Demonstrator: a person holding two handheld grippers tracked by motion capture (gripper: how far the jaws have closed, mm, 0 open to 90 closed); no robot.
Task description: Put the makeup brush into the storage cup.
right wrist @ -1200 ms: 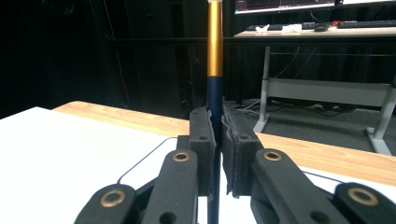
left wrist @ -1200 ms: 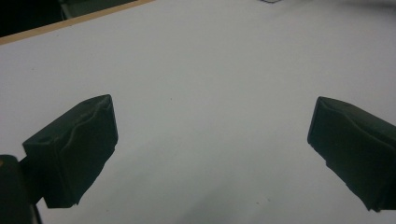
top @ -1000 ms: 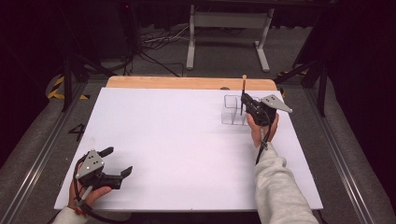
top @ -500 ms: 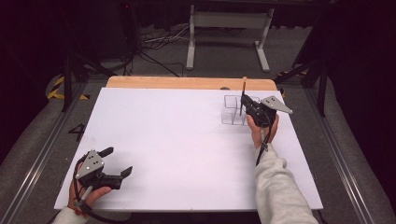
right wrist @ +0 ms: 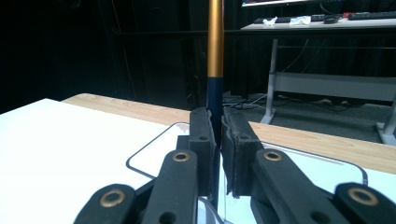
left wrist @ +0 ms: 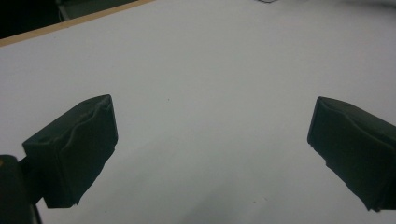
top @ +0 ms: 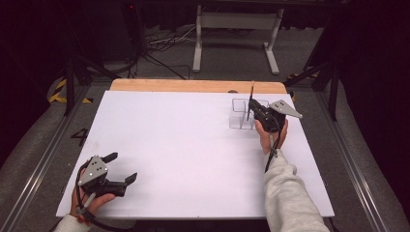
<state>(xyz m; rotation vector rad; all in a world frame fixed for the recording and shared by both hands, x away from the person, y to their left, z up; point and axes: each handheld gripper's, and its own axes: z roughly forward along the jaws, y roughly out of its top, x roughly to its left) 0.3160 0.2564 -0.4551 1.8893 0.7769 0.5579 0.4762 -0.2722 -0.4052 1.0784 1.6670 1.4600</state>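
Standing pen (right wrist: 215,56) within right gripper (right wrist: 217,154)

My left gripper (top: 121,170) is sitting at the desk's (top: 193,135) seven o'clock; my right gripper (top: 252,107) is standing a stick (top: 250,99) upright over the clear box (top: 240,114) at two o'clock.

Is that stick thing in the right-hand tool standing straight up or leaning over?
Upright. In the right gripper view the pen rises vertically between the shut jaws of the right gripper, over the clear organizer.

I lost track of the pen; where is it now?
In the high view the pen stands upright at the table's far right, clamped in the right claw above the clear box.
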